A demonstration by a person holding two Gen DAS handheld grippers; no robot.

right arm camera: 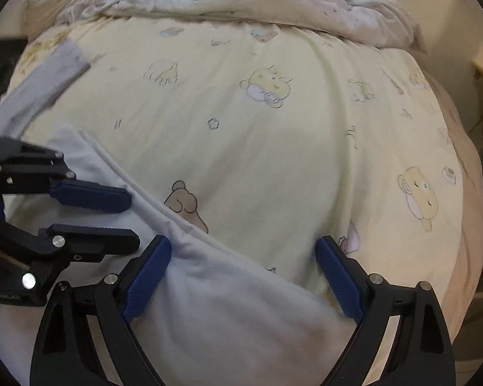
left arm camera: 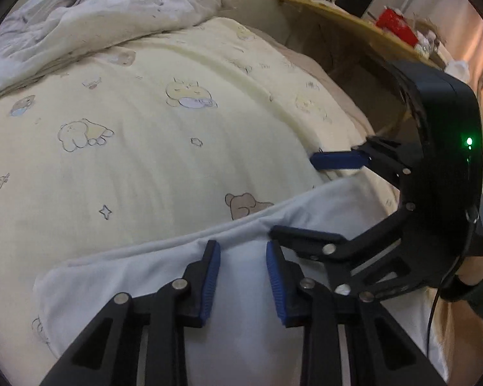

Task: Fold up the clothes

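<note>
The left gripper (left arm camera: 243, 284) hangs over a pale blue-white garment (left arm camera: 164, 276) with its jaws parted by a modest gap; cloth shows between the blue pads (left arm camera: 211, 281), but they do not press on it, so nothing is pinched. The right gripper (right arm camera: 243, 281) stands much wider, its two blue pads (right arm camera: 148, 278) well apart above the same garment's (right arm camera: 228, 308) edge, and it holds nothing either. In the left wrist view the right gripper (left arm camera: 298, 193) comes in from the right side, one finger over the garment and the other over the bedding. In the right wrist view the left gripper (right arm camera: 132, 218) shows at the left edge, jaws slightly apart, just above the cloth.

The garment lies spread on a bed, on a cream quilt (left arm camera: 151, 148) printed with cartoon bears, small animals and stars. Its hemmed edge runs diagonally across the quilt, and one long sleeve (right arm camera: 45, 83) stretches away toward the far left in the right wrist view. One crumpled grey-white duvet (left arm camera: 90, 16) is heaped at the far end of the bed. A wooden shelf (left arm camera: 341, 16) beside the bed carries a red box (left arm camera: 396, 24) among blurred small items. No writing can be read anywhere.
</note>
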